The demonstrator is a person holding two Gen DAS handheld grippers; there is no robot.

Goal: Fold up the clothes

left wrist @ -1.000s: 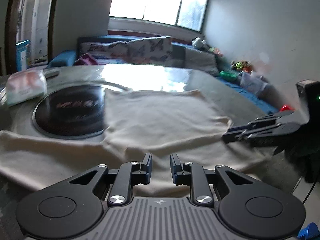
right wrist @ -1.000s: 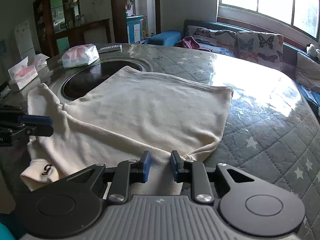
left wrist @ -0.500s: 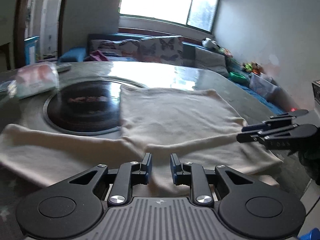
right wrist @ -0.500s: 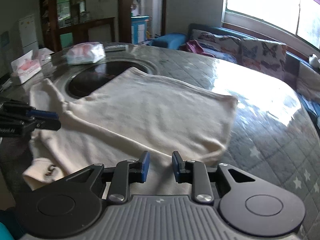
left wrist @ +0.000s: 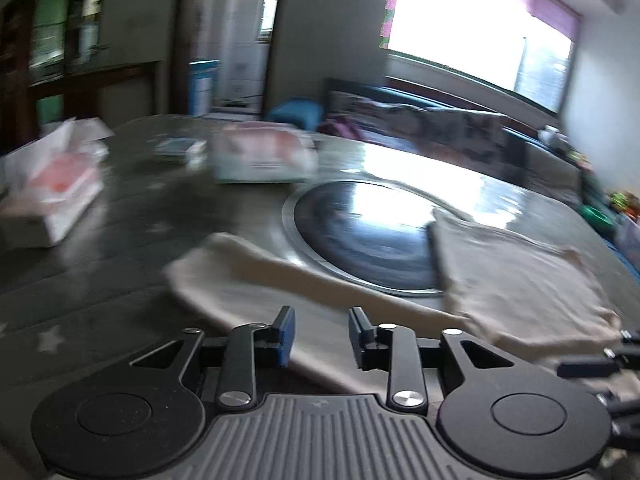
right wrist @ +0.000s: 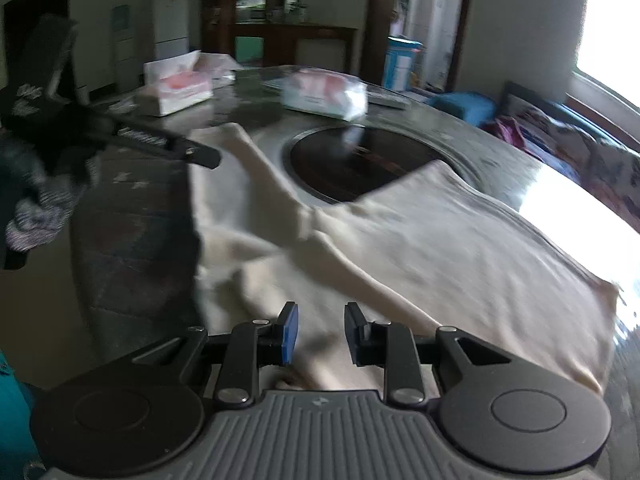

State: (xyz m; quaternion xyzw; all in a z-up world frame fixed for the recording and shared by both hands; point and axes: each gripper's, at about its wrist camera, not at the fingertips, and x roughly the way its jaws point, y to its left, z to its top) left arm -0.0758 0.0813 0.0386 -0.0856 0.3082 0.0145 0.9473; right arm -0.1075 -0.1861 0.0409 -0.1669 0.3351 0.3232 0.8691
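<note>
Left wrist view: the left tongs (left wrist: 321, 334) sit at 6 o'clock, over the near edge of a cream shirt (left wrist: 516, 280). Their jaws have just been opening; a clear gap shows, and nothing is pinched between them. The shirt lies flat on the round desk (left wrist: 120, 248), with its body at 3 o'clock and one sleeve (left wrist: 248, 268) reaching toward 9 o'clock. Part of it covers the dark round plate (left wrist: 360, 240) set in the middle of the desk. Only this view shows the bright window (left wrist: 472, 28) at 1 o'clock. A tissue box (left wrist: 48, 196) sits at 9 o'clock.

Right wrist view: the right tongs (right wrist: 321, 332) are also loose, with a small gap and no cloth gripped. They hang just above the shirt (right wrist: 460, 248). Only here can you see the left tongs (right wrist: 192, 154) from the side at 10 o'clock, above the sleeve (right wrist: 256, 176), and a blurry dark sleeved arm behind them. A tissue pack (right wrist: 324, 94) lies at 12 o'clock.
</note>
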